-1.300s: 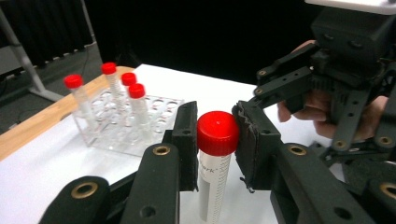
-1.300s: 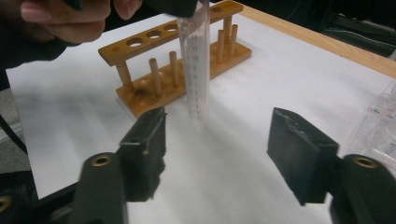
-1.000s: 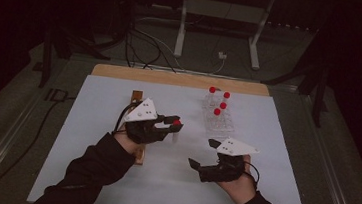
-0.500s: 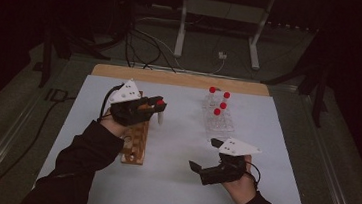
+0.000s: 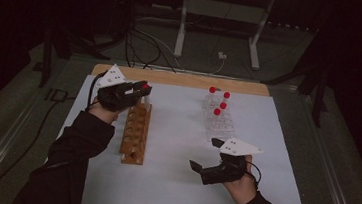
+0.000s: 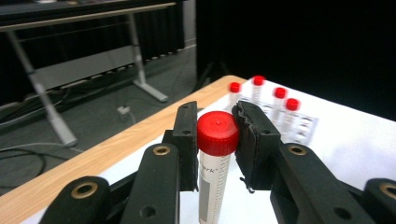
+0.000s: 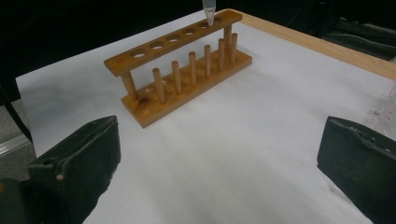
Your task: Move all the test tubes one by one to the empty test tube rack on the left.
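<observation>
the left tongs [image 5: 142, 89] are clamped on a red-capped tube [image 6: 215, 158], gripping it just under the cap and holding it upright over the far end of the wooden rack [image 5: 136, 133]. in the right gripper view the tube's pointed tip [image 7: 209, 10] sits at one of the end holes of the rack's top bar. the rack stands on the white sheet of the worktop [image 5: 171, 181], left of centre. the right tongs [image 5: 205, 154] are spread wide and hold nothing, low over the sheet near the front. four more red-capped tubes [image 5: 219, 105] stand in a clear rack [image 5: 221, 128] at the far right of the sheet, well apart from the wooden rack
</observation>
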{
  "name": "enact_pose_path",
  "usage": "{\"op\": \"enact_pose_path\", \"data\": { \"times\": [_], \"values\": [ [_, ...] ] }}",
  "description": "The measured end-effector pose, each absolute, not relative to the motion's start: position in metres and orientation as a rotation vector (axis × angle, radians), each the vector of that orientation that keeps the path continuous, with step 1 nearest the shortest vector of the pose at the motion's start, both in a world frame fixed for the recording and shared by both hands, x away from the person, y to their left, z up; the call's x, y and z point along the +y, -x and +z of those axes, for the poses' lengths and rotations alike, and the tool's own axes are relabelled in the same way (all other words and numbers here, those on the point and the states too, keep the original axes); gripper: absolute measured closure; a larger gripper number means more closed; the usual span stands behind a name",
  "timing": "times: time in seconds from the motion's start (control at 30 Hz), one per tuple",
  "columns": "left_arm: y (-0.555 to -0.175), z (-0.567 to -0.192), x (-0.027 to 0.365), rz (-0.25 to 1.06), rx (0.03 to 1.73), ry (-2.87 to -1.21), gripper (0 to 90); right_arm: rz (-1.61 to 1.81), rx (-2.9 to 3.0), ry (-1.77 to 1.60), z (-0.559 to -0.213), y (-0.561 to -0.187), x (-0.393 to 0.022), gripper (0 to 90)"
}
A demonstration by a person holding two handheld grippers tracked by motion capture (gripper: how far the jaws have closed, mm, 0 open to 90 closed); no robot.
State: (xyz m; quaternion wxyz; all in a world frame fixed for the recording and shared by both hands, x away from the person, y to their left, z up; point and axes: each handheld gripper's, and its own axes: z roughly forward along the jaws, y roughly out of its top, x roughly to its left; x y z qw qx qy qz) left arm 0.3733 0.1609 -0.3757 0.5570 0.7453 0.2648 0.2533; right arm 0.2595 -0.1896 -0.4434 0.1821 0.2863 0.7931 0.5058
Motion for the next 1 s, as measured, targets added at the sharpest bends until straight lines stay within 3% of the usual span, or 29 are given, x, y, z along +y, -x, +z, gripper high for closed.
{"op": "enact_pose_path", "data": {
  "times": [0.43,1.0],
  "values": [
    [-0.397,-0.375,0.183,0.664,0.729,-1.71,71.8,1.436,2.237,-0.812,-0.444,-0.26,-0.191,0.0],
    [-0.422,-0.413,0.191,0.688,0.835,-1.707,71.8,1.423,2.253,-0.811,-0.447,-0.262,-0.191,0.0]
  ]
}}
